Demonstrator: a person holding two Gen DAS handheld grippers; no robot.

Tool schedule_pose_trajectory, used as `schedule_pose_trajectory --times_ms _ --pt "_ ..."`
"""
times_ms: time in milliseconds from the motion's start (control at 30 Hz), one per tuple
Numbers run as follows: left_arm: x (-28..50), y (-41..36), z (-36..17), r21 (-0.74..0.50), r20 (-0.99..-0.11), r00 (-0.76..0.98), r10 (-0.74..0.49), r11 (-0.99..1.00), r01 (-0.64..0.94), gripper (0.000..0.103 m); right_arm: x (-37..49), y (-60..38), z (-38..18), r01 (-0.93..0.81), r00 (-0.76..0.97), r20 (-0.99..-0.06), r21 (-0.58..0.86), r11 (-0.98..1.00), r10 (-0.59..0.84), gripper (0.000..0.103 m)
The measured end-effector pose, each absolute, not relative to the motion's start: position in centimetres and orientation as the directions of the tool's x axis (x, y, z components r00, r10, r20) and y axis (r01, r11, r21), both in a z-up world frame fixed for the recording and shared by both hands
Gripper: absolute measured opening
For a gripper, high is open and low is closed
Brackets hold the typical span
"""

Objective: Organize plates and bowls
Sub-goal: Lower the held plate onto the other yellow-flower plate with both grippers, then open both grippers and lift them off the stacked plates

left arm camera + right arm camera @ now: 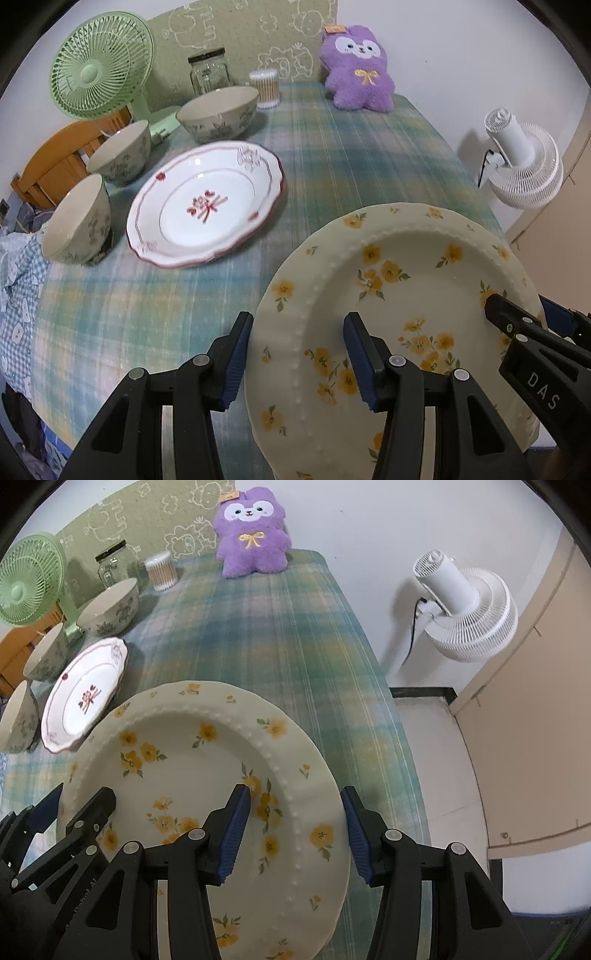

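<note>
A cream plate with yellow flowers (388,295) (192,760) is raised above the table between both grippers. My left gripper (299,358) straddles its left rim, one finger under and one over, jaws wide. My right gripper (295,834) straddles its right rim the same way. A white plate with a red pattern (207,206) (85,698) lies on the table to the left. Three floral bowls stand beyond and beside it: a large one (218,110) (109,607), a middle one (120,151) (46,651) and a near one (77,221) (16,716).
A green fan (99,66) (27,579), a glass jar (208,72) (112,563) and a cotton swab tub (264,86) (160,570) stand at the back left. A purple plush (356,70) (251,535) sits at the back. A white fan (521,162) (465,605) stands off the table's right edge.
</note>
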State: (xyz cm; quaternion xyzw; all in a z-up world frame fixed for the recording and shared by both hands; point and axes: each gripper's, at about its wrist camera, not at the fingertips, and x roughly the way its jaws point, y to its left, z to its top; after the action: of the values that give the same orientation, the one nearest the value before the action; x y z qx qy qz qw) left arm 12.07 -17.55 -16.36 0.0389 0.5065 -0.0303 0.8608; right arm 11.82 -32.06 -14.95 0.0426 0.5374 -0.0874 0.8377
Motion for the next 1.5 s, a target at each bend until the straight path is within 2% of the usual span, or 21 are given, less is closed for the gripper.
schedule_pose_trajectory --times_ms 633,1167,1267,1400,1500 --pt "9.6 -19.4 -17.8 0.077 -0.879 0.476 -0.007 0.985 0.157 0.052 8.3 -33.4 -17.0 0.251 0.354 -0.928 -0.029 0.968 -0.119 0.054" --pt "9.8 -19.9 -18.1 0.116 -0.879 0.476 0.028 0.981 0.156 0.056 8.4 -33.6 -17.6 0.216 0.357 -0.930 -0.009 0.976 -0.088 0.053" --pt "9.6 -20.2 -18.3 0.145 -0.880 0.473 0.046 0.974 0.176 0.058 8.3 -33.4 -17.6 0.204 0.359 -0.928 -0.023 0.979 -0.096 0.053" --pt "9.5 -20.1 -17.9 0.145 -0.880 0.472 0.054 0.977 0.158 0.070 8.2 -32.7 -17.4 0.180 0.366 -0.924 -0.048 0.983 -0.112 0.054" --pt "9.5 -20.0 -17.6 0.138 -0.880 0.472 0.051 0.979 0.151 0.074 8.4 -32.8 -17.6 0.181 0.359 -0.929 -0.030 0.983 -0.094 0.054"
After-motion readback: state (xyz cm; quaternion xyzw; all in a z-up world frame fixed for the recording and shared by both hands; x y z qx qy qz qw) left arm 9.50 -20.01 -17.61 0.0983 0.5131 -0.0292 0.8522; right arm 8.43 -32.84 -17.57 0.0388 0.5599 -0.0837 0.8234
